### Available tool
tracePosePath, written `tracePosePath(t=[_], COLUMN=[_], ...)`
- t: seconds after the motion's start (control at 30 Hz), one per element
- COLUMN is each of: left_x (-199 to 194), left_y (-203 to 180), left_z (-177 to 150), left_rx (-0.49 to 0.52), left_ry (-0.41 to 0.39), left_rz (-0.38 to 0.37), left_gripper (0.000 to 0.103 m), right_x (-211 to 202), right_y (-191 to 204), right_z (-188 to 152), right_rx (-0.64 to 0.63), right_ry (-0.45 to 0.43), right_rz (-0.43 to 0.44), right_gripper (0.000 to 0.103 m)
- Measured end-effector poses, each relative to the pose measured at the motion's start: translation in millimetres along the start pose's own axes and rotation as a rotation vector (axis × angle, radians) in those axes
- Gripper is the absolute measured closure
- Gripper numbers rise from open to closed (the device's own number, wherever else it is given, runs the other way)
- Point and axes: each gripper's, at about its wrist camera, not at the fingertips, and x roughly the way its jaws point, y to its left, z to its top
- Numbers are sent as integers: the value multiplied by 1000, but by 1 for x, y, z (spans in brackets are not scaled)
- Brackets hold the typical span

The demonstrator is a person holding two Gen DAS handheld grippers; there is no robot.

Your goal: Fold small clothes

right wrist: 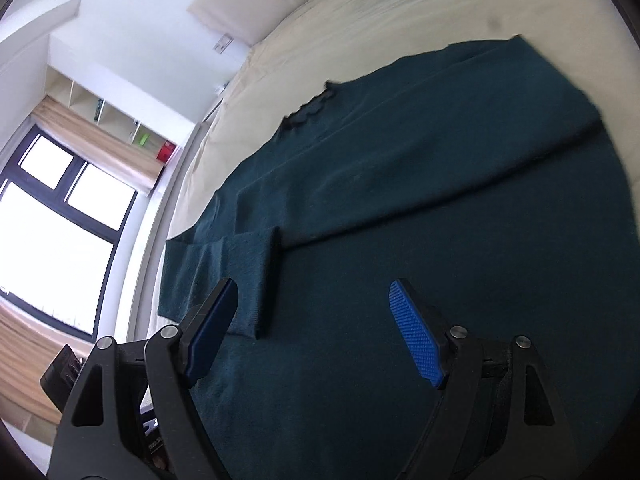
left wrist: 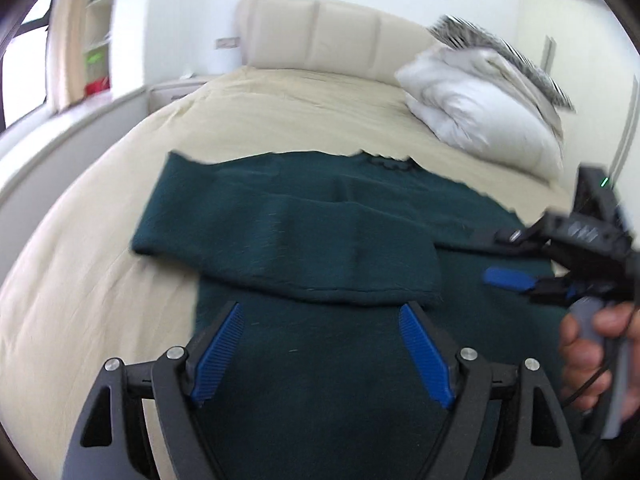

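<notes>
Dark green sweater (left wrist: pixel 320 240), sleeve apparently folded across, between spread jaws on cream bed (left wrist: pixel 100 280).

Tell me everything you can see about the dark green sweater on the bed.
The dark green sweater is a fuzzy knit that lies flat on the beige bedspread, neckline toward the headboard. One sleeve is folded across the body, its ribbed cuff lying on the torso. Both grippers hover open above it, left gripper and right gripper, neither pinching the fabric.
</notes>
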Motion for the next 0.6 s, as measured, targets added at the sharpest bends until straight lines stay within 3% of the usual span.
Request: tracePosePath(t=[0.1,0.13,0.23,0.27,0.33,0.37,0.6], left_x=[-9,-10,-17,-18,-17,-16,-8], left_y=[38,48,69,75,87,93,110], left_z=[4,5,9,9,11,12,35], left_rx=[-155,-184,-225,-239,-275,-291,-321], left_ry=[-8,-10,-30,-32,-35,-36,-37], left_rz=[-32,-35,-21,-20,-19,-14,-14], left_gripper=[22,22,22,23,24,24,25], right_x=[45,59,84,86,86,82,6], right_y=[23,30,55,65,73,76,99], right_z=[3,4,2,2,2,4,40], right_rx=[-44,-60,-166,-224,-268,-281,-409], right_ry=[107,141,151,130,128,122,-45], right_rz=[-16,-37,-150,-185,-208,-204,-150], right_gripper=[38,49,56,67,80,96,97])
